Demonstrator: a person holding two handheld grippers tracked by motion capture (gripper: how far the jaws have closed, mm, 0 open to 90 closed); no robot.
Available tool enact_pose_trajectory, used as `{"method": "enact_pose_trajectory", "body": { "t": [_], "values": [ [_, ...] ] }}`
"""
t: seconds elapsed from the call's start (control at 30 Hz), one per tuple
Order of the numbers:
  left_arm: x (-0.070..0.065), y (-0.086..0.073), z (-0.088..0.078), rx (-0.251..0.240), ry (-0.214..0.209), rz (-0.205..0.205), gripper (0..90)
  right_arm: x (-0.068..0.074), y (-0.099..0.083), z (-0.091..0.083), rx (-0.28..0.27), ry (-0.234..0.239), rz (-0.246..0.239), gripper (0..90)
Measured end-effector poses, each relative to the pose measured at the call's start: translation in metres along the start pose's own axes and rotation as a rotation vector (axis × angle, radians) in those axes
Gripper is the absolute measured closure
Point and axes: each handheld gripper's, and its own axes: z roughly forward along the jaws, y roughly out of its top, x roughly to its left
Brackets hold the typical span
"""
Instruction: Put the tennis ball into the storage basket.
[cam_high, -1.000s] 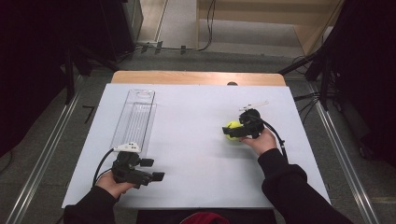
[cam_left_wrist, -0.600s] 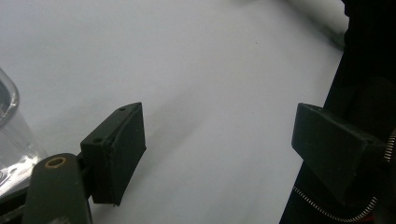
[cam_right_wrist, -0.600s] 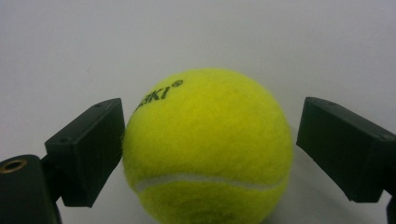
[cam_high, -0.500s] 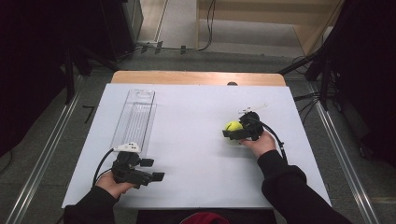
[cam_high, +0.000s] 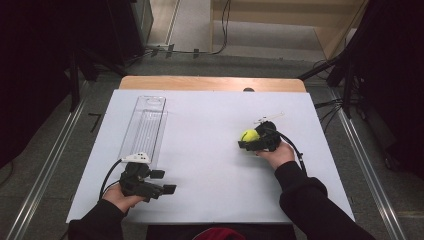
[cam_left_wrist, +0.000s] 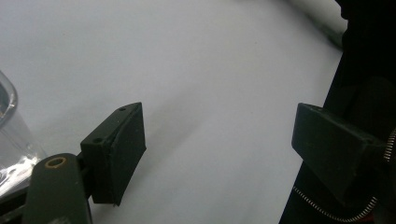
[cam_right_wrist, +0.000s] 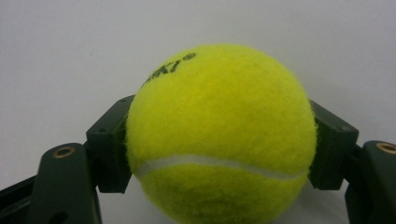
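Observation:
A yellow tennis ball (cam_high: 249, 135) lies right of the middle of the white table (cam_high: 210, 125). My right gripper (cam_high: 247, 141) reaches it from the right, and its jaws have just been closing with the ball between them. In the right gripper view the tennis ball (cam_right_wrist: 219, 135) sits squeezed between both pads (cam_right_wrist: 109, 149), so my right gripper (cam_right_wrist: 219, 144) is shut on it. My left gripper (cam_high: 164, 182) rests near the table's front left, open. In the left gripper view my left gripper (cam_left_wrist: 219, 135) has nothing but bare table between its jaws.
A long clear plastic tray (cam_high: 145, 125) lies lengthwise at the left of the table, just beyond the left gripper; its corner (cam_left_wrist: 7, 135) shows at the left of the left gripper view. A wooden strip (cam_high: 210, 83) borders the far edge. Dark stands flank the table.
The right gripper's jaws have drawn in around the tennis ball, which stays at the same spot. The left hand and its gripper have not moved.

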Motion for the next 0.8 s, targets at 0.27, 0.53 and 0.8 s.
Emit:
{"method": "enact_pose_trajectory", "body": {
  "t": [0.27, 0.53, 0.8],
  "values": [
    [-0.0001, 0.0001, 0.0001, 0.001, 0.001, 0.002, 17.8, -0.001, 0.0006, -0.0011, 0.007, 0.007, 0.005, 22.9],
    [0.0, 0.0002, 0.0002, 0.0, -0.003, 0.003, 17.8, -0.0033, 0.0018, -0.0052, -0.003, 0.009, 0.017, 23.0],
    [0.0, 0.0003, 0.0002, 0.0, -0.002, 0.002, 17.8, -0.0031, 0.0029, -0.0098, -0.021, 0.006, 0.009, 22.9]
  ]
}}
